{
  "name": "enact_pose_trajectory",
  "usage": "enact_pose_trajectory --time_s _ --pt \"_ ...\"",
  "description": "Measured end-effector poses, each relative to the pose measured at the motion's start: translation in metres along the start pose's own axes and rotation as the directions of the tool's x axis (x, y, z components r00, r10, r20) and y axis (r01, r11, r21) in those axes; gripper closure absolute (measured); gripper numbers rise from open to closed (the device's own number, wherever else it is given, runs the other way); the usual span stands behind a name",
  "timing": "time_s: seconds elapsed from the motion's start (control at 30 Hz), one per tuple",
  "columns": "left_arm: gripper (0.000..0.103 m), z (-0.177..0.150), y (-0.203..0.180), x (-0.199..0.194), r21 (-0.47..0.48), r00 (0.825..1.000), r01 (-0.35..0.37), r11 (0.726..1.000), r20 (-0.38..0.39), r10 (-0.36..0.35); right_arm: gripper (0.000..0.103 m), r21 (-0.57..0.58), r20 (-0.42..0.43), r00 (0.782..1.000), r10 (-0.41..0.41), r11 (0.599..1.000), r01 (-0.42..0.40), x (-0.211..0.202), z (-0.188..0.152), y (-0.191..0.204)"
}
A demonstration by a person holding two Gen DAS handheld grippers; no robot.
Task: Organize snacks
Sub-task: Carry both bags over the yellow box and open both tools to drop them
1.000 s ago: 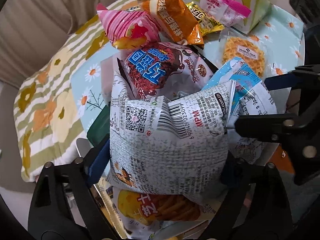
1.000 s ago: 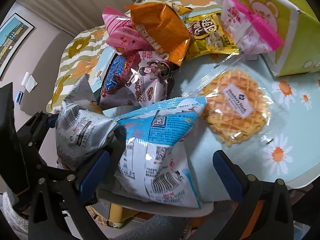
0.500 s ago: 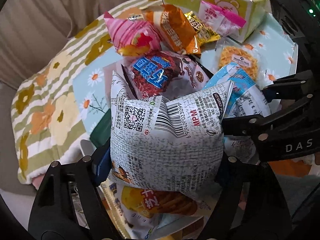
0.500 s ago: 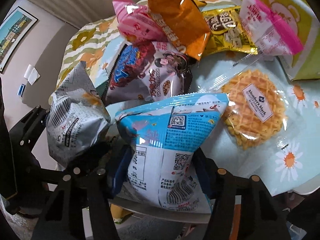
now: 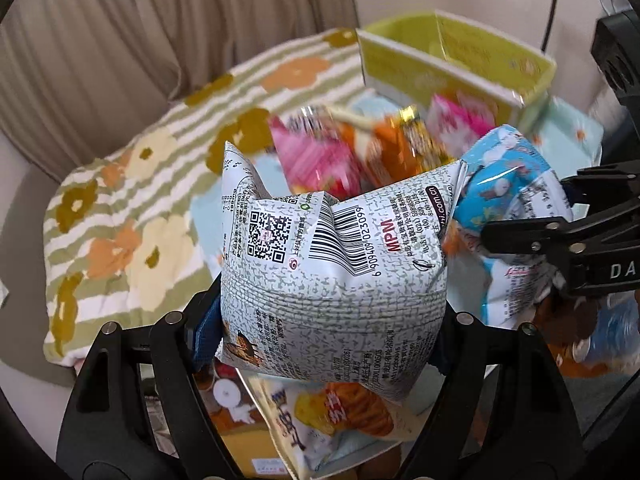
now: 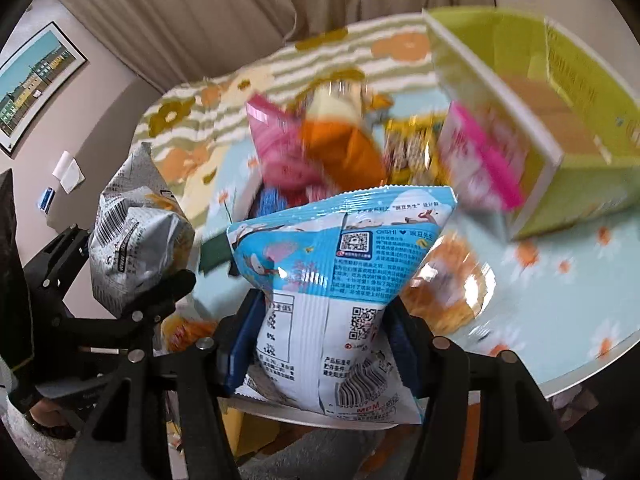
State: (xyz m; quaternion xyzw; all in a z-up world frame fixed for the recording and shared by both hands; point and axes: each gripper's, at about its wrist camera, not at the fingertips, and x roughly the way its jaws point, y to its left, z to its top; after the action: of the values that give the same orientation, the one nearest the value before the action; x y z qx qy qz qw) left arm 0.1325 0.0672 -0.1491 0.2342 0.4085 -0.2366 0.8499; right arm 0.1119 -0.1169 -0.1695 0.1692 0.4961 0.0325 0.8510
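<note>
left tongs (image 5: 332,320): clamped on the grey bag (image 5: 336,264), pads pressing both lower sides; left pad partly seen as a blue strip, right pad hidden behind the bag.
right tongs (image 6: 320,344): closed on the blue bag (image 6: 340,280), squeezed narrow at its waist; blue pads show on both sides.
grey bag: held above the desk, barcode and QR side to the camera, top corners crumpled. In the right view it sits at the left edge (image 6: 136,232), front face not readable.
blue bag: held up just right of the grey bag; in the left view (image 5: 512,216) its lower part is behind the right tongs' black arm.
pile (image 6: 340,148): pink, orange and yellow packs behind the held bags, motion-blurred, print unreadable; lower halves hidden.
waffle pack (image 6: 456,288): on the desk right of the blue bag, blurred, partly covered by it.
green box (image 6: 560,120): open, far right of the desk (image 6: 560,300); inside mostly out of sight, right side cut off.
below grey bag: another snack pack (image 5: 340,412), mostly masked by the tongs' frame.
quilt (image 5: 132,208): striped floral, left, behind the desk.
</note>
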Motion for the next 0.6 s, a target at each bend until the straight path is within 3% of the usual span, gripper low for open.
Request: enact_pose_trajectory --time_s 0.33,0.6 --pt "0.026 0.085 -0.009 -0.022 -0.102 0.992 -0.064 0.993 0.099 0.075 0.048 -0.022 0.132 0.991 0.011 1.0 -0.008 -0.063 0.049 -0.044" --pt "0.026 0.17 -0.068 -0.019 -0.171 0.983 -0.079 0.982 0.148 0.105 0.048 -0.076 0.185 0.982 0.025 0.997 -0.012 -0.108 0.101 -0.118"
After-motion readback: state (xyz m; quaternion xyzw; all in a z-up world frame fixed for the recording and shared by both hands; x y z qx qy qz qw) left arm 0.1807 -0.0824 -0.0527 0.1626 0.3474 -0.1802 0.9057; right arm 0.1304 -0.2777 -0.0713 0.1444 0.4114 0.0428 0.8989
